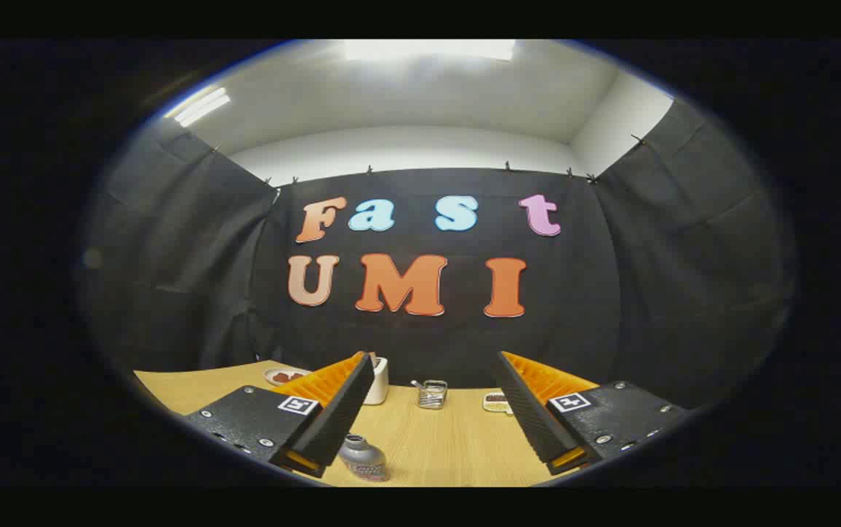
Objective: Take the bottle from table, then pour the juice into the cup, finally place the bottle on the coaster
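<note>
Bottle [363, 458]: upright on the wooden table [457, 446], label too blurred to be read, beside the left finger. Gripper [431, 410]: fingers spread wide, nothing held. Beyond the bottle are seen a white cup [378, 380], a glass container [432, 394], a small dish [285, 376] and a coaster [496, 402].
</note>
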### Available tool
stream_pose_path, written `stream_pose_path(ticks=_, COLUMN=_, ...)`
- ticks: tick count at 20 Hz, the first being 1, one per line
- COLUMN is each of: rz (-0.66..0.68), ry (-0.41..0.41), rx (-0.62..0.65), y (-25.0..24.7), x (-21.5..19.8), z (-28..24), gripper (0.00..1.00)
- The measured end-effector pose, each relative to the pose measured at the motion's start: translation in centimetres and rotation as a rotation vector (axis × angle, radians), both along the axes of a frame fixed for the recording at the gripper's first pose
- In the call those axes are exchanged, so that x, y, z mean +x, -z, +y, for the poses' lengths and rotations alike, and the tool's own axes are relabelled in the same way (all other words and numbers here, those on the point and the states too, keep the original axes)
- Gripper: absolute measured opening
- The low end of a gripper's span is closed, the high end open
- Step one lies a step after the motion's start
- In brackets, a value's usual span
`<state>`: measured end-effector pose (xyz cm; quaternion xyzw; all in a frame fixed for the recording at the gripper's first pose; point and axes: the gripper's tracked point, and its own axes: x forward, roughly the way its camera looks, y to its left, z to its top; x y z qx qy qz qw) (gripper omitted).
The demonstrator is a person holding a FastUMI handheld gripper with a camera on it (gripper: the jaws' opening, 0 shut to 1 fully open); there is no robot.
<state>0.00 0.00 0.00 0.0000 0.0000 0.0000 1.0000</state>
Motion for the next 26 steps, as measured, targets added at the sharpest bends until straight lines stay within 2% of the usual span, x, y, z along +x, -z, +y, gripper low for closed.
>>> stream_pose_path(ticks=17, rz=0.002, ry=-0.063, rx=0.019, y=0.2, x=-1.2, z=1.8, gripper=0.99)
stream_pose_path(ticks=26, rz=0.043, ry=-0.115, rx=0.020, y=3.5, x=-1.6, z=4.0, gripper=0.99)
